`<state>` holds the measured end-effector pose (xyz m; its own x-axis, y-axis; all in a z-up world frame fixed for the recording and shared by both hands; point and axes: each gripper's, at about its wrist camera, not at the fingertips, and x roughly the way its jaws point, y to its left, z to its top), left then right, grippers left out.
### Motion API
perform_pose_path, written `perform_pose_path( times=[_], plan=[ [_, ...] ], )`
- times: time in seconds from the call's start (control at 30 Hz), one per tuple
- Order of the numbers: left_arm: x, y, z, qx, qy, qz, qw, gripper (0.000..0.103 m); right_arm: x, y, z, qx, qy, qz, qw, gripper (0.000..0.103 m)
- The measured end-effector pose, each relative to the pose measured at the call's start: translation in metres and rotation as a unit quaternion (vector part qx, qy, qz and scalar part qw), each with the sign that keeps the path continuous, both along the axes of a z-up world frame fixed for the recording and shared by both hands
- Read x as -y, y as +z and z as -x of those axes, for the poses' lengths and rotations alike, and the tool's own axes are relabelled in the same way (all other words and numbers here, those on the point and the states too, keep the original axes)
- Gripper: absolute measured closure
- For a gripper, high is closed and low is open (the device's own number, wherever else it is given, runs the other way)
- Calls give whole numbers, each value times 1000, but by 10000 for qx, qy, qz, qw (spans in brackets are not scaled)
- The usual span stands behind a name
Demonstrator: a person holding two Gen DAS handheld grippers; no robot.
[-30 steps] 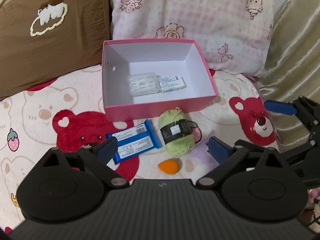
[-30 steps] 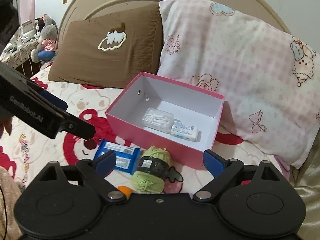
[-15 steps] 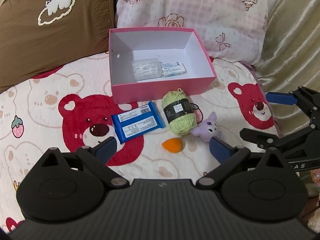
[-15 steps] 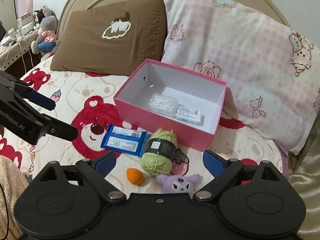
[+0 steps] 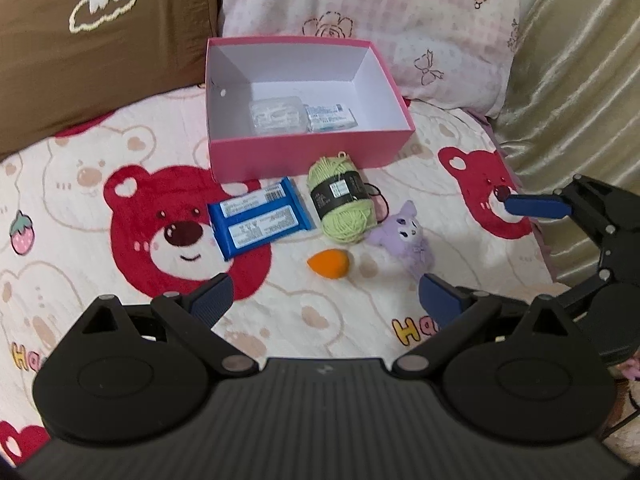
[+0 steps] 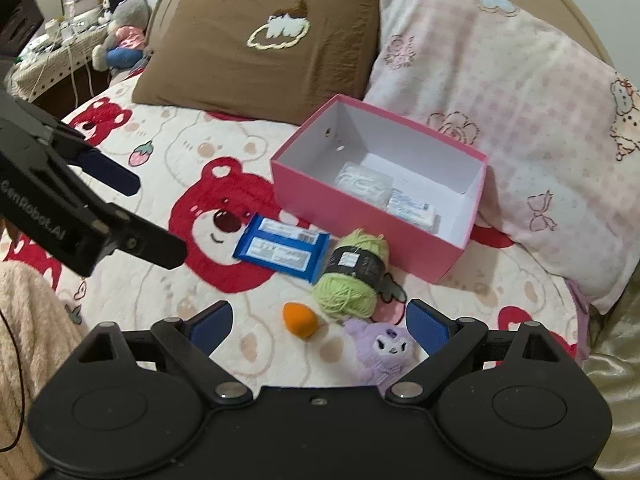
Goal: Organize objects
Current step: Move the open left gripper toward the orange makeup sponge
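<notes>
An open pink box point(image 5: 308, 156) stands on the bed and holds a clear plastic case point(image 5: 276, 114) and a white-and-blue packet point(image 5: 330, 117). On the blanket in front of it lie a blue packet point(image 5: 260, 222), a ball of green yarn point(image 5: 346, 208), an orange sponge point(image 5: 329, 264) and a purple plush toy point(image 5: 408, 236). My left gripper point(image 5: 324, 300) hangs open and empty, short of the sponge. My right gripper point(image 6: 320, 326) is open too, with the plush toy point(image 6: 380, 344) just inside its right finger, untouched.
A brown pillow point(image 6: 260, 56) and a pink checked pillow point(image 6: 500, 100) lean behind the box. A gold cover point(image 5: 580, 80) borders the bed on the right. A bedside table with a stuffed toy point(image 6: 120, 28) stands far left. The bear-print blanket point(image 5: 120, 240) is bare to the left.
Both grippers drew back from the box, so it looks smaller and farther. The orange sponge and purple plush toy came fully into view. Both grippers stayed open.
</notes>
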<state>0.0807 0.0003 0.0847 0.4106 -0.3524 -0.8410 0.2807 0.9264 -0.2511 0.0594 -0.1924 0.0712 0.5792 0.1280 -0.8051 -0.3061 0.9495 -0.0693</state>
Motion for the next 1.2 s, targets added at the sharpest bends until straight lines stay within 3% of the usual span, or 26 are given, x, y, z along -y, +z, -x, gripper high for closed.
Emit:
perform_pose_path(
  times=[0.23,0.5,0.77,1.03,1.2],
  plan=[
    [-9,-19,3,-120,41,141,9998,3,-9,-16,9,-145,242,-13,9996,7],
    [-6,-50,-10,-286,170,56,9994,4,-11,-46,4,298,731,74,9969,8],
    [2,-70,-26,-259,324,89,9991,5,-8,-72,-20,536,1481,-424,9866,9],
    [14,-98,-41,-73,487,374,9981,6,-13,-104,-39,245,2090,-493,9764,13],
    [22,-121,-46,-132,615,411,9972,7,-4,-125,-45,20,2160,-881,9724,13]
  ],
)
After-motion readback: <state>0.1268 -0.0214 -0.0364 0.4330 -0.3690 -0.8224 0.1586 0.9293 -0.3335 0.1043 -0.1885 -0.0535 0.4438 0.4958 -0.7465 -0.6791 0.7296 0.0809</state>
